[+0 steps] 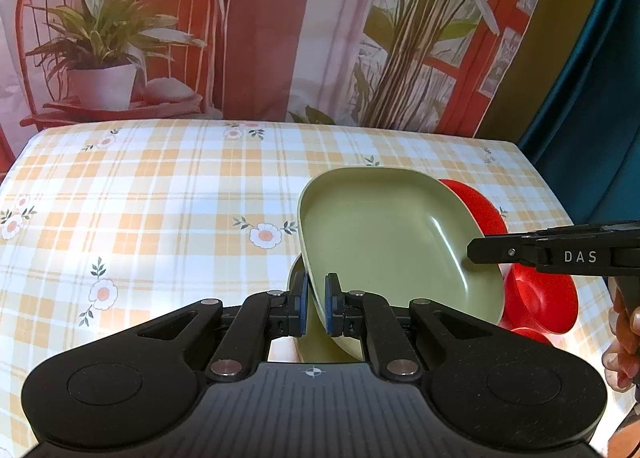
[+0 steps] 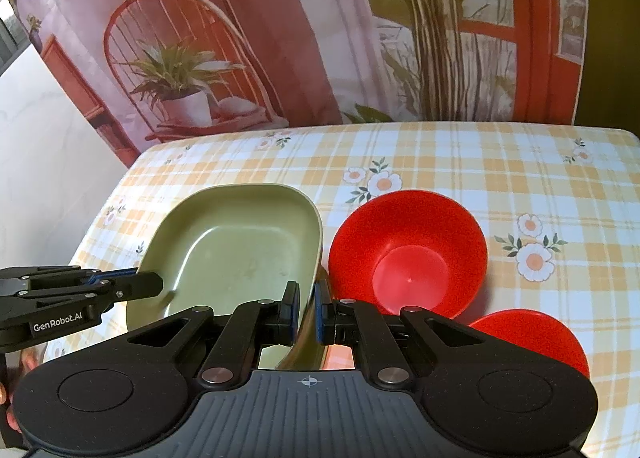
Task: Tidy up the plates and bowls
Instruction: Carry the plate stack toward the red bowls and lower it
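A green rounded-square plate (image 1: 384,234) is held tilted above the table, with a second green plate (image 1: 308,342) partly hidden under it. My left gripper (image 1: 316,308) is shut on the plate's near-left rim. My right gripper (image 2: 306,312) is shut on the same plate (image 2: 240,250) at its right rim; it shows as a black bar in the left wrist view (image 1: 472,252). A red bowl (image 2: 408,250) stands right of the plate. A second red bowl (image 2: 532,338) sits nearer, half hidden by the gripper body. Both bowls show behind the plate in the left wrist view (image 1: 540,294).
The table carries an orange-checked flowered cloth (image 1: 160,197). A printed backdrop of plants and a chair (image 1: 280,25) hangs behind the far edge. A teal curtain (image 1: 592,77) hangs at the right. A hand (image 1: 624,338) shows at the right edge.
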